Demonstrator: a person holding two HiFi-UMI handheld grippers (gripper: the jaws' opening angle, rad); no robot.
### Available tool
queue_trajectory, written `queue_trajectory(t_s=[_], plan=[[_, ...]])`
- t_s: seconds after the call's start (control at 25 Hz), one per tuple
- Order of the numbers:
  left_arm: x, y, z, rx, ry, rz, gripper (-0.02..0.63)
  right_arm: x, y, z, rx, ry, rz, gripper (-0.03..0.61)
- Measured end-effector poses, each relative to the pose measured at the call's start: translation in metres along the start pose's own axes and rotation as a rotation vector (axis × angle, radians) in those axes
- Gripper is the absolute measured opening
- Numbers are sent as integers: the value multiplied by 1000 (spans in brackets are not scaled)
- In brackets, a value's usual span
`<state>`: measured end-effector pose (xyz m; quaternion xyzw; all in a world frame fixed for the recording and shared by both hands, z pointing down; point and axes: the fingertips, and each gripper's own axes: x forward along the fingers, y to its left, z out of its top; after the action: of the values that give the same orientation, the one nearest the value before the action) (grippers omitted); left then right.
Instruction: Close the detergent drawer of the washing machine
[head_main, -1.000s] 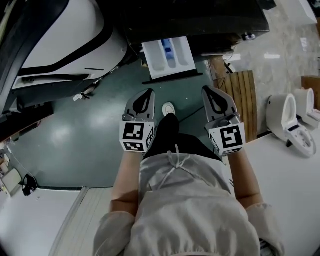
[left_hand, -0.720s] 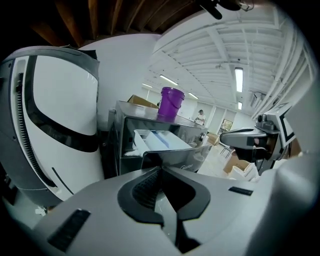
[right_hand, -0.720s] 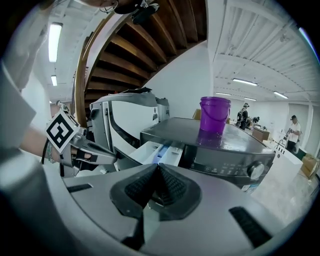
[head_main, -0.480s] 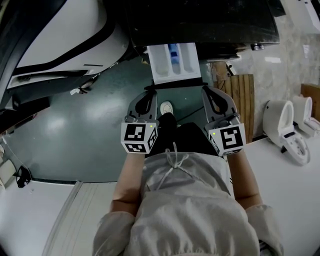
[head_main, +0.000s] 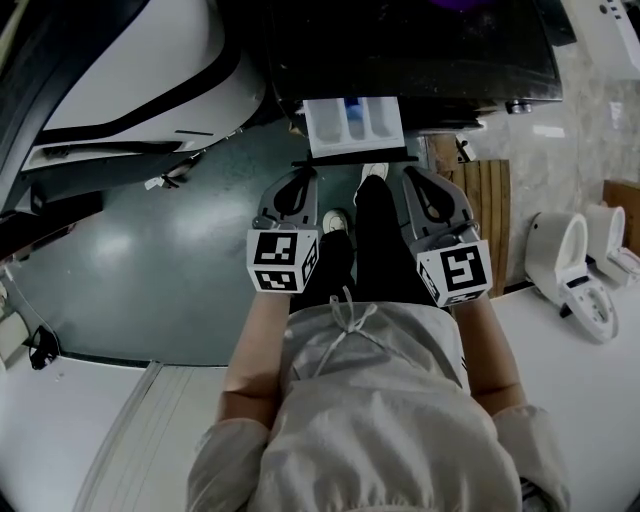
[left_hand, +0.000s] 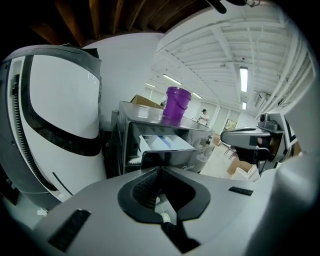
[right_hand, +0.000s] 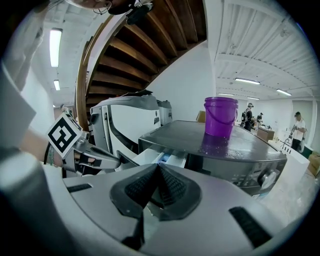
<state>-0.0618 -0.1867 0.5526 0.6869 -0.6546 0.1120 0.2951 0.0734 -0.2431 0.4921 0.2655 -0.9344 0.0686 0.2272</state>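
Sticking out of the front of the washing machine (head_main: 430, 60), the detergent drawer (head_main: 353, 125) stood open at the upper left of the dark cabinet, its white tray showing what looked like three compartments, the middle one blue. Its dark front panel (left_hand: 165, 158) faced the person. One script word (left_hand: 189, 167) on the machine's front, right of the drawer, seemed to read "Midea", though it was too small to be sure. A single round dial (right_hand: 272, 178) sat further right on that front. One purple bucket (right_hand: 220, 116) stood upright on the machine's top. The left gripper (head_main: 300, 178) and the right gripper (head_main: 415, 178) pointed at the drawer front, one toward each end and just short of it; whether either touched it could not be told. Each gripper's two jaws were pressed together with nothing between them. Each carried one marker cube (head_main: 282, 262) printed with black-and-white squares, no letters. Two white shoes (head_main: 338, 218) stood on the green floor (head_main: 150, 260) between the grippers, one ahead of the other. A big white appliance (head_main: 130, 80) with a black band stood left of the machine. A wooden board (head_main: 487, 200) lay to the right, and beyond it were two white toilets (head_main: 570, 250).
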Motion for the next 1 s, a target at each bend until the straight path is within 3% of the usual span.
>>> queue_trajectory(t_s=[0.6,1.0], plan=[[37,29,35,-59,-10,64,20,45,-27,25,-52,-7,86,6],[58,44,54,-57,0,121,20,69,-44,39,-22,-35,140,6]])
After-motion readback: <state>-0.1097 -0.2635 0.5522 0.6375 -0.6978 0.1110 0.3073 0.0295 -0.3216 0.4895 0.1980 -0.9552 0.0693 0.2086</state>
